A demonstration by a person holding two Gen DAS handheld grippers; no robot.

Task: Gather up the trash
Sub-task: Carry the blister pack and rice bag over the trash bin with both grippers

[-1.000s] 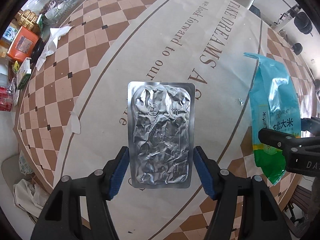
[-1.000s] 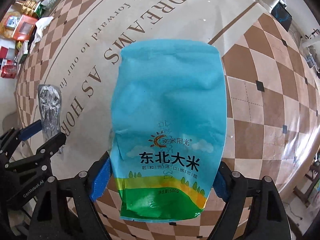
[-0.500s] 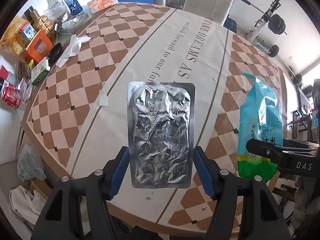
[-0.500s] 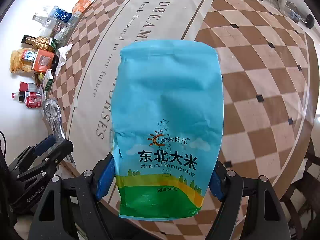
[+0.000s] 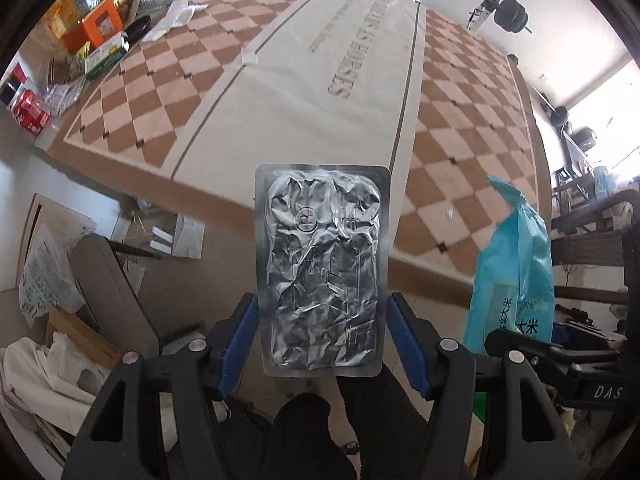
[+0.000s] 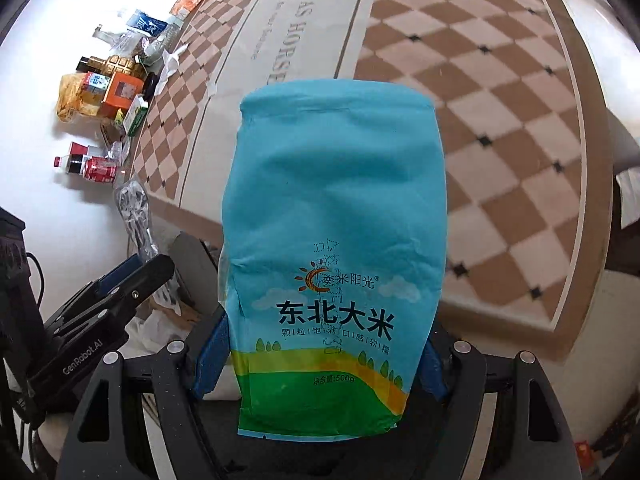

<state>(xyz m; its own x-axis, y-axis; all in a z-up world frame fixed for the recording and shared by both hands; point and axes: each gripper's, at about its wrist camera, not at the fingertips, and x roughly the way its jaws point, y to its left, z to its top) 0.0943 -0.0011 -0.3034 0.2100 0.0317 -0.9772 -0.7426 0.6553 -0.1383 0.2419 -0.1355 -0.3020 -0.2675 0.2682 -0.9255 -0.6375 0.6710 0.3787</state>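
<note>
My left gripper point(image 5: 322, 340) is shut on a crumpled silver foil pack point(image 5: 322, 272) and holds it in the air past the near edge of the table point(image 5: 304, 112). My right gripper point(image 6: 320, 344) is shut on an empty blue rice bag point(image 6: 336, 240) with a green bottom, also off the table. The blue bag shows at the right of the left wrist view point(image 5: 516, 276). The foil pack point(image 6: 134, 212) and the left gripper point(image 6: 132, 276) show at the left of the right wrist view.
The checkered table has a beige runner point(image 5: 328, 80). Boxes, an orange carton point(image 5: 96, 28), a red can point(image 5: 30, 112) and white tissue point(image 5: 176, 14) crowd its far left side. Below the table edge lie paper, cardboard and white bags point(image 5: 52, 360) on the floor.
Both grippers have pulled back from over the table with their items. The table edge and the floor below have come into view.
</note>
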